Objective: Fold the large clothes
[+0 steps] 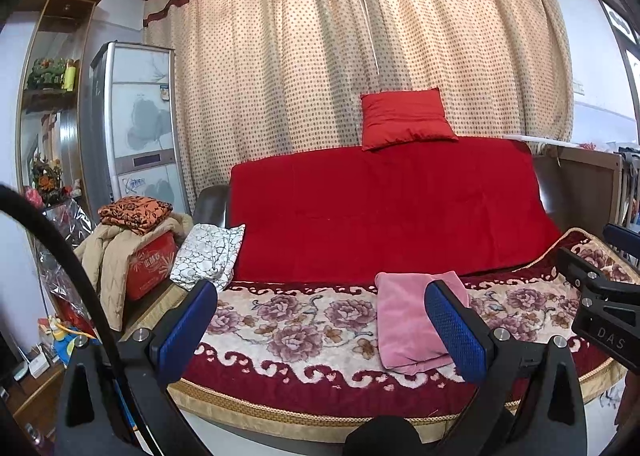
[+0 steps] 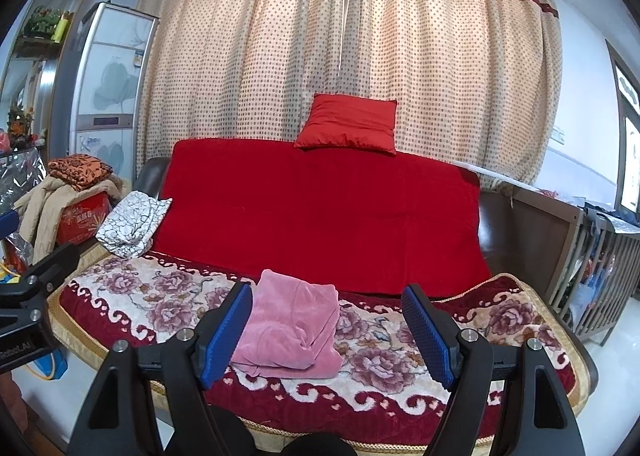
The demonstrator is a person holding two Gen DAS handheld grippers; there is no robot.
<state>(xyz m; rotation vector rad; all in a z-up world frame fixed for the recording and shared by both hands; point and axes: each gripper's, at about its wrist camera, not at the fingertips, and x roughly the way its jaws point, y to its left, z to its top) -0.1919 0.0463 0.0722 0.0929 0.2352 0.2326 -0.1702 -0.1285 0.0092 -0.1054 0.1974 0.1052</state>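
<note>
Left wrist view first: my left gripper [image 1: 320,320] has its two blue pads spread wide with nothing between them. It floats near the front edge of the sofa seat, which has a flowery blanket [image 1: 288,320] over it. The pink cloth [image 1: 408,320] lies on that blanket, ahead of me and to the right, partly behind my right-hand pad. From here it looks longer front to back than side to side. My right gripper [image 1: 600,296] peeks in at the far right edge, past the cloth.

Right wrist view next: my right gripper [image 2: 328,332] is wide apart too and holds nothing. The pink cloth [image 2: 292,328] lies just ahead, a bit to the left, its near left part hidden by my left-hand pad. It looks lumpy and roughly bunched, with a wrinkle near the front.

So the cloth lies between my two hands. I think the right one is a little nearer, since the cloth sits closer to its middle. Both need to go forward and down to reach it.
</note>
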